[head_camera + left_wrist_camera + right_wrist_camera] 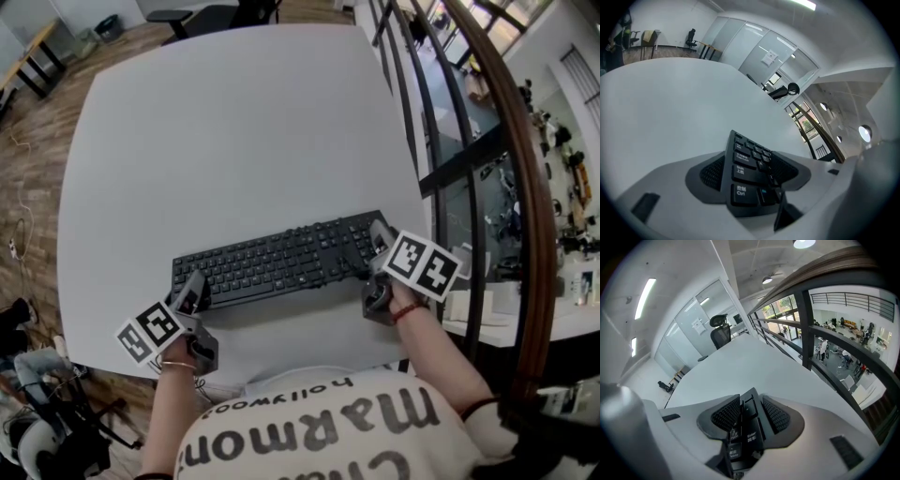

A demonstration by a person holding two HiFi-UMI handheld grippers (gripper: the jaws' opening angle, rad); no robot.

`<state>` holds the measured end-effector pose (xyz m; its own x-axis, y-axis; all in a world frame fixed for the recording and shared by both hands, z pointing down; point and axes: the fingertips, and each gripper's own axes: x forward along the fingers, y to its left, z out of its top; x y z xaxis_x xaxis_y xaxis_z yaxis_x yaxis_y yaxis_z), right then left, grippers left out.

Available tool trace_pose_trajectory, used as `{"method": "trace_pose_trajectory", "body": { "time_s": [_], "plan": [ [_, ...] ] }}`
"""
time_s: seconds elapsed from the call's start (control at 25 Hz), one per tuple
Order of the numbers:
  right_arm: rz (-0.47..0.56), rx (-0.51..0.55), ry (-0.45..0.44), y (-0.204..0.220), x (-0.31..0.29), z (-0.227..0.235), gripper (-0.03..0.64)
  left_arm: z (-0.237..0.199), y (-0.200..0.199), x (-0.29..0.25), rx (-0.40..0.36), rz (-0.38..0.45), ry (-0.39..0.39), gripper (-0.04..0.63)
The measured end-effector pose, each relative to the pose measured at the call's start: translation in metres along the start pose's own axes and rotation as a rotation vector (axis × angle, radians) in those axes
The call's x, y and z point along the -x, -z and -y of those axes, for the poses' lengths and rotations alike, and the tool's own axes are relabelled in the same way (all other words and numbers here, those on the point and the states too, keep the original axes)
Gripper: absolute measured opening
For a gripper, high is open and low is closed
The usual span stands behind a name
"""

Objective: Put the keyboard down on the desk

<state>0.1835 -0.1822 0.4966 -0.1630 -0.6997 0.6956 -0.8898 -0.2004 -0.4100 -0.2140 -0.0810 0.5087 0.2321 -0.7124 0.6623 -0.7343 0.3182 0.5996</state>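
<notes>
Two grippers flank a black kbd in the head view, one per end. Kbd looks to rest on the white desk, near the person's edge, long side running L to R and angled a bit away toward the R. Can't tell if both ends are fully down. Left gripper is at its L front corner, right gripper at its R end. Dark railing curves past the desk's R side; wood floor on the L.

Left gripper view: jaws spread wide, w/ the kbd's L end (Ctrl, Shift, Caps Lock keys) standing between them at a slant. One pad sits just beside the kbd's edge, the other pad is partly behind the keys. No firm pinch shows, so this tool reads as open around the kbd, not clamped. Bare desk stretches ahead, glass partitions beyond.

Right gripper view: jaws drawn in close, both ribbed pads against the kbd's R end, seen nearly edge-on w/ the Enter key showing btwn them. This tool is closed on the kbd. Desk runs ahead to an office chair; railing on the R, a lower hall below it.
</notes>
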Motion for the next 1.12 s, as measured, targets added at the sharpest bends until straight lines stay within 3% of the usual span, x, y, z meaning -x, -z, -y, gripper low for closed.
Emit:
{"method": "trace_pose_trajectory", "body": {
  "time_s": [0.6,0.96,1.12],
  "plan": [
    [-0.001,0.013,-0.033,0.0002,-0.0043,-0.0021,0.158,-0.0033,0.0014,-0.0026,-0.003,-0.006,0.019,0.287],
    [0.022,0.104,-0.023,-0.0013,-0.0046,-0.0045,0.163,-0.0043,0.0007,-0.0036,-0.015,0.033,0.054,0.301],
    [0.019,0.080,-0.044,-0.0009,-0.0068,-0.0045,0.163,-0.0043,0.0004,-0.0037,-0.031,0.044,0.056,0.299]
  ]
}}
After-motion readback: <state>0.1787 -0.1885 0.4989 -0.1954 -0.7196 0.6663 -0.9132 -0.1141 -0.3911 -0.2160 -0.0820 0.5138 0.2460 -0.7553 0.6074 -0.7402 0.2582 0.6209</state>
